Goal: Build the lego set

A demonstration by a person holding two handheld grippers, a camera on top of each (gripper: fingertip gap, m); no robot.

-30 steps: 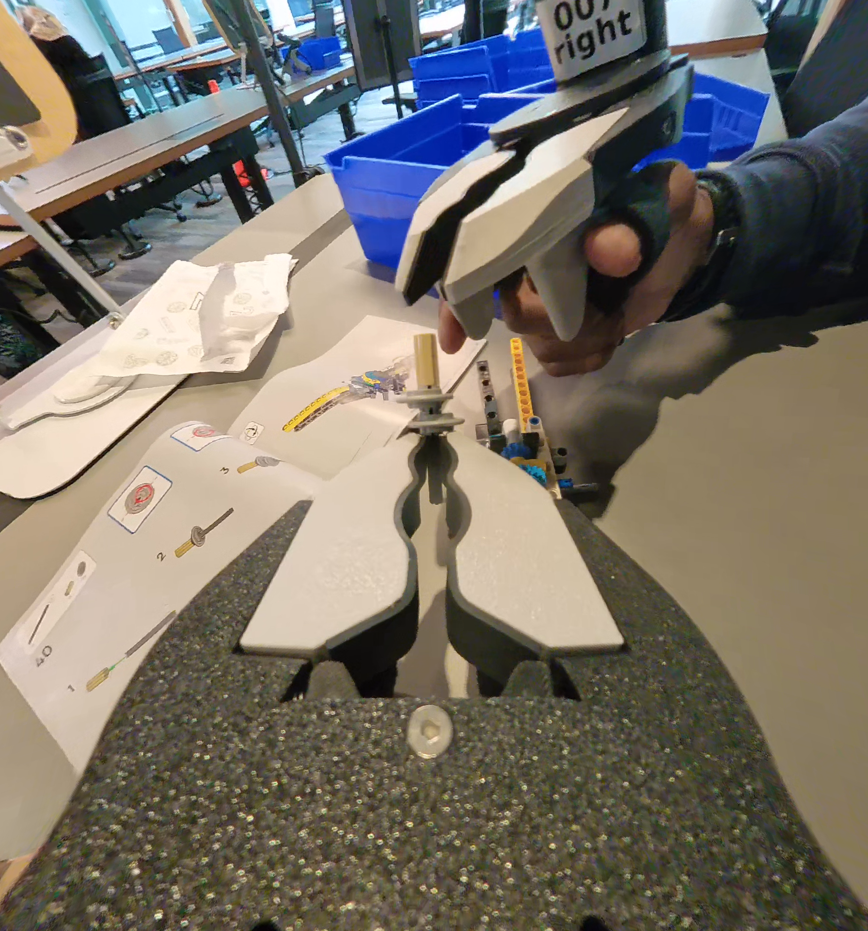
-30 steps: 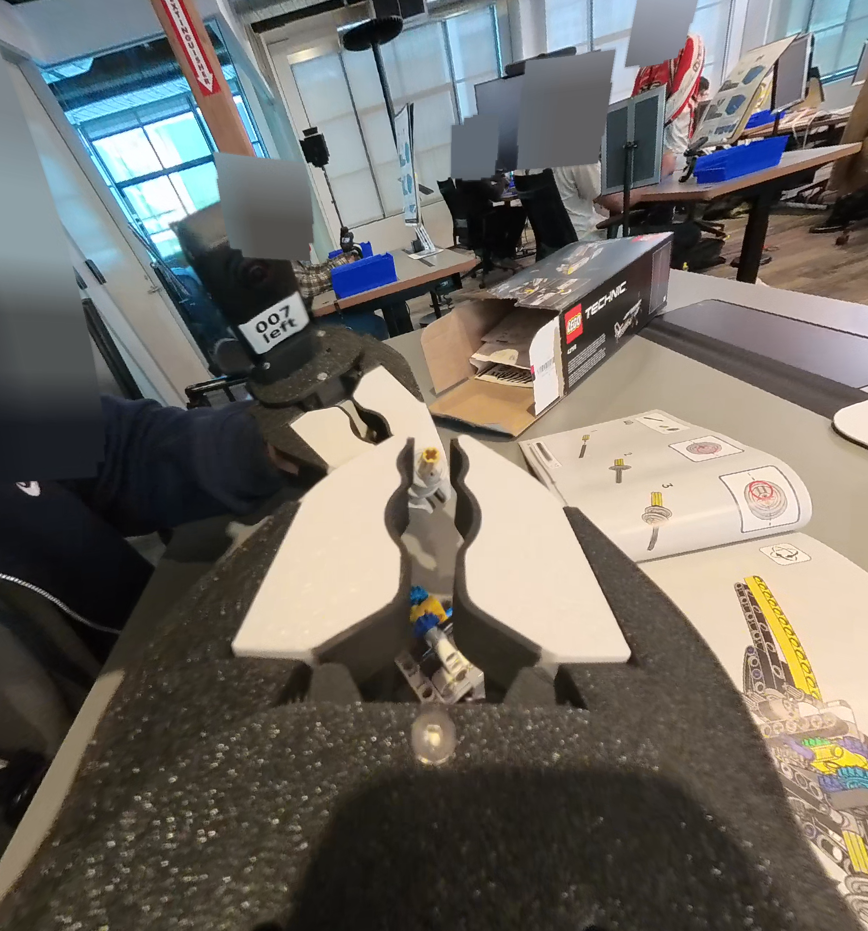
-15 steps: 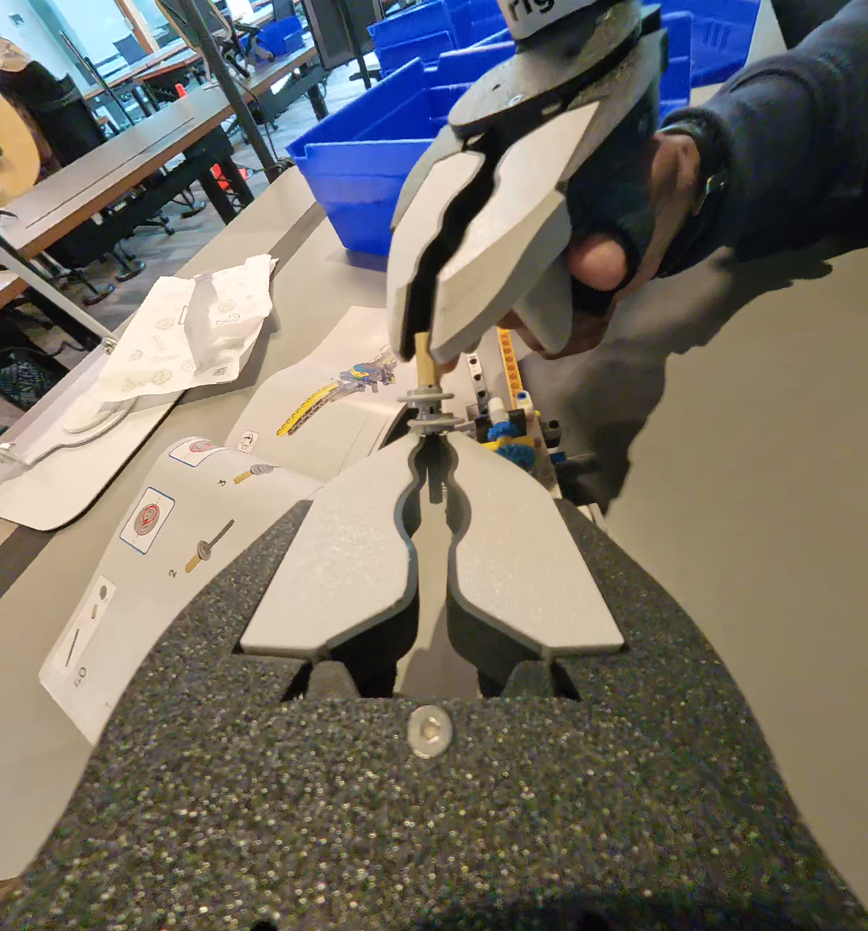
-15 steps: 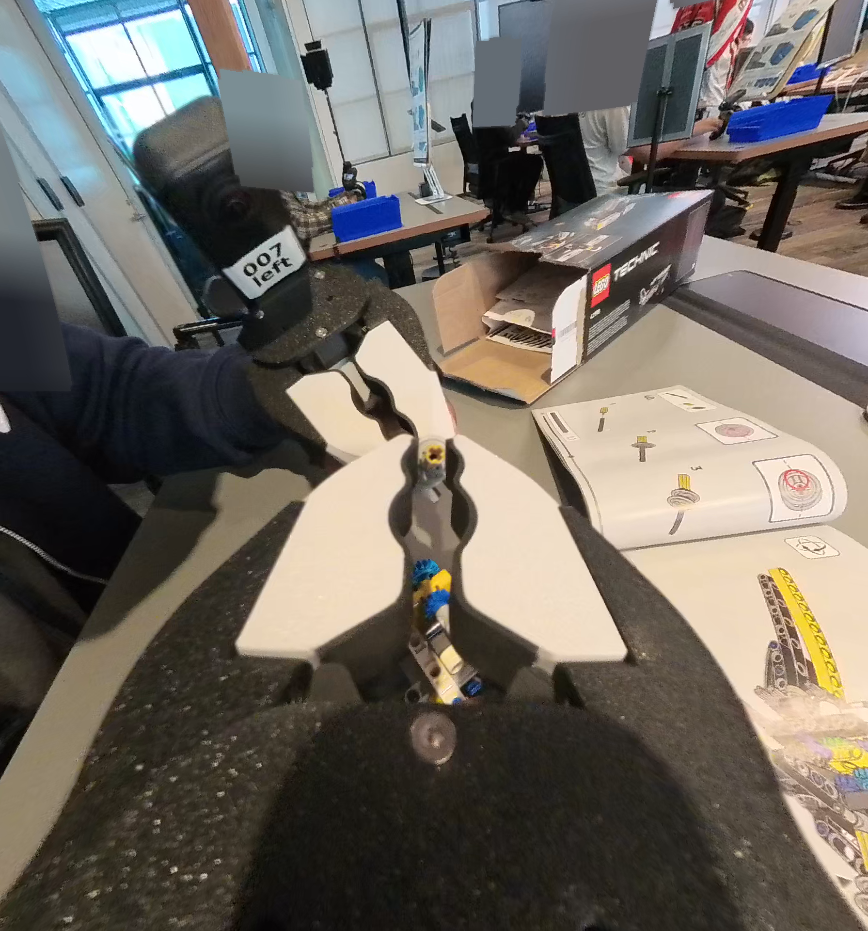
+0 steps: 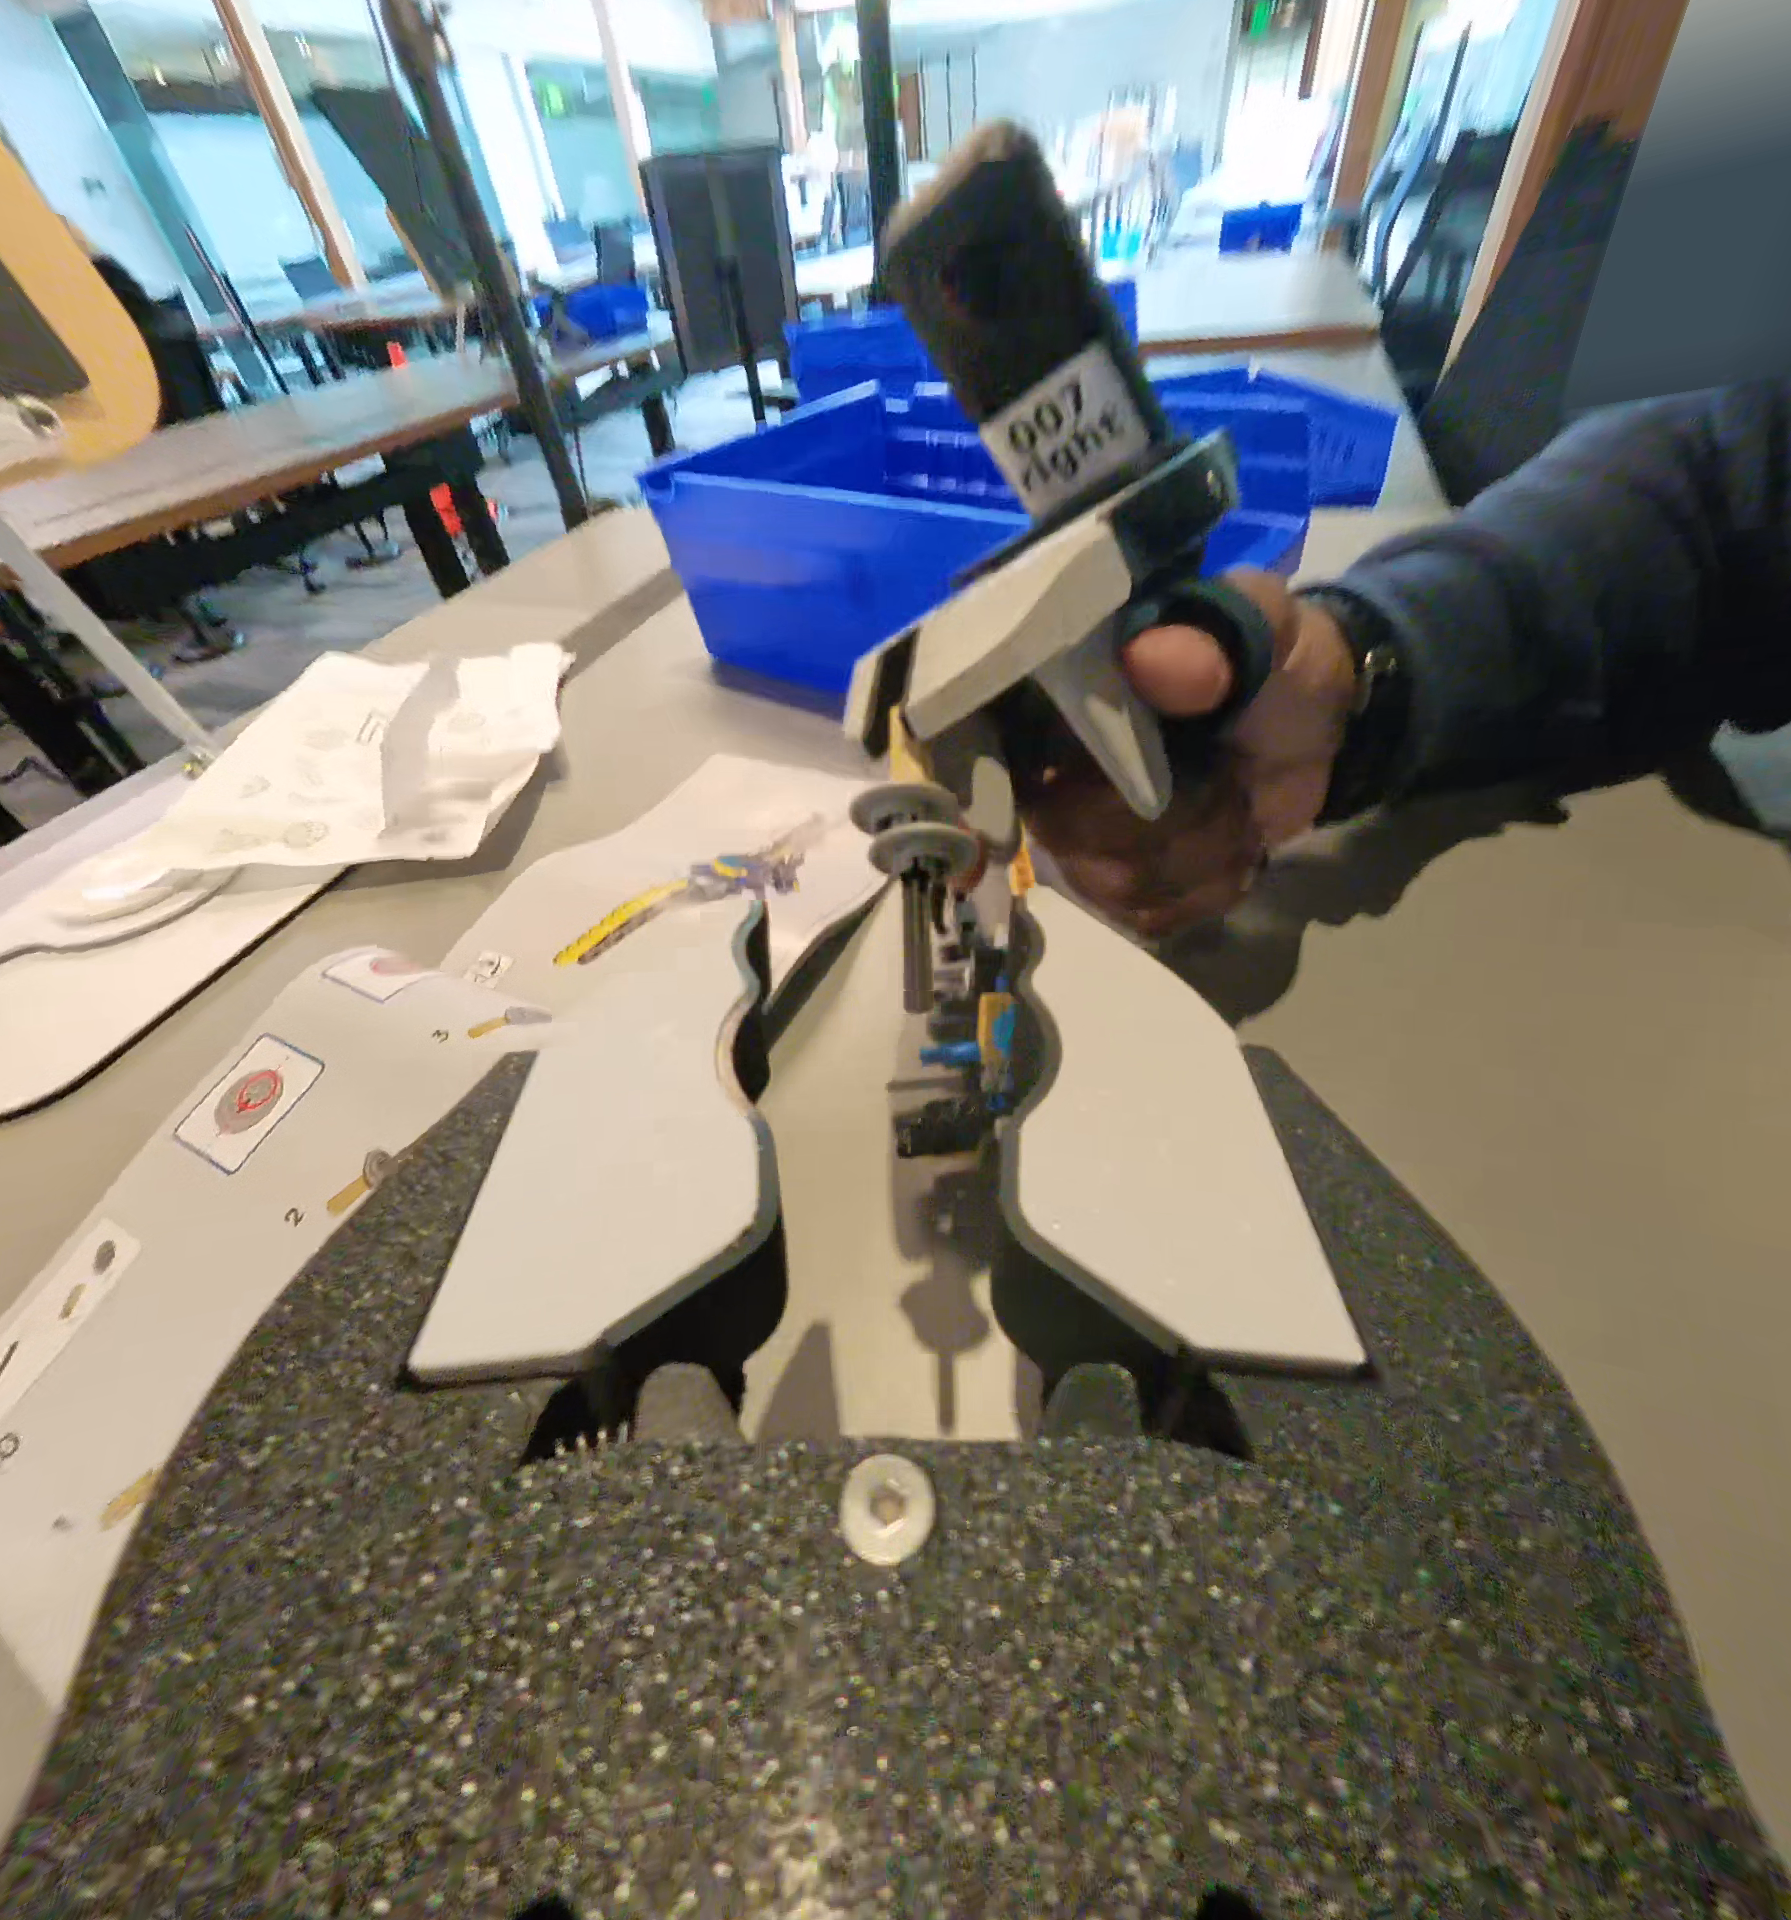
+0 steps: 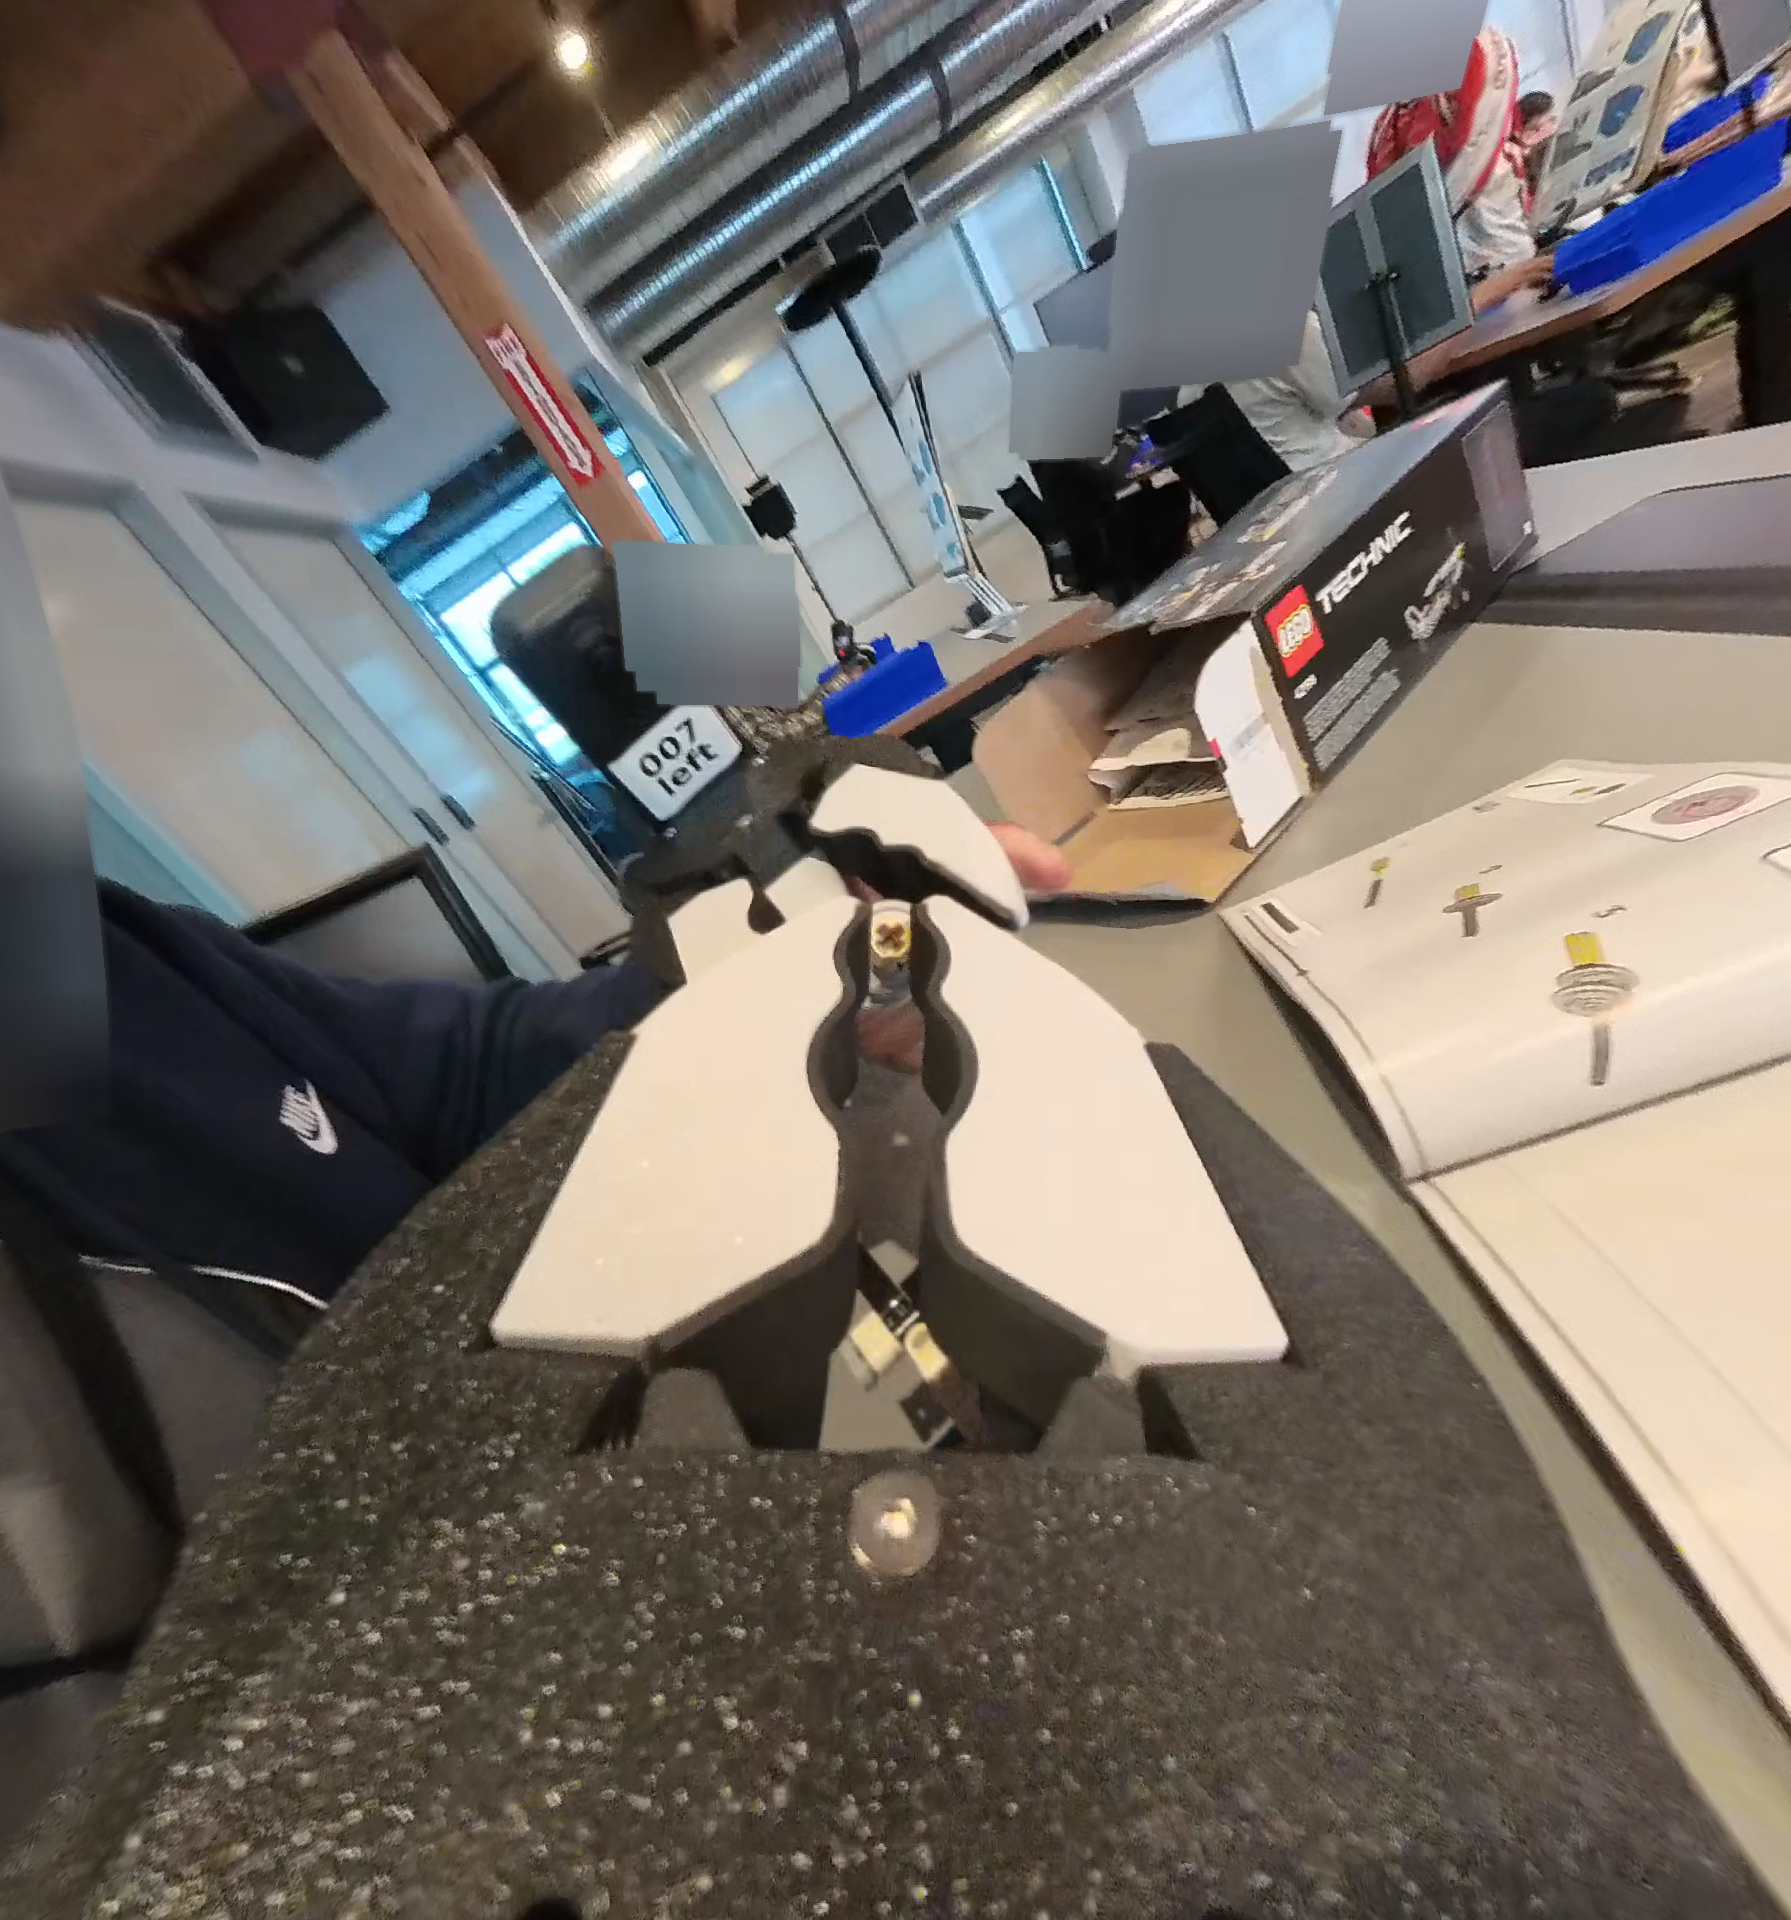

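Note:
A dark axle with two grey discs and a tan end hangs from my right gripper, which is shut on the tan end. In the right wrist view the tan cross-shaped end sits pinched between the tips of the right gripper. My left gripper is open, its fingers either side of the axle's lower end without touching it. It also shows in the right wrist view, just behind. A partly built lego assembly of black, yellow and blue parts lies on the grey table below; it also shows in the right wrist view.
An open instruction booklet lies left of the assembly, also in the right wrist view. White parts bags lie beyond it. Blue bins stand at the back. An open lego box lies on the table. Left and right tips are no more than a few centimetres apart.
My left gripper has opened and let go of the axle. My right gripper has shut on its tan end and now holds it, tilted. Both views have shifted.

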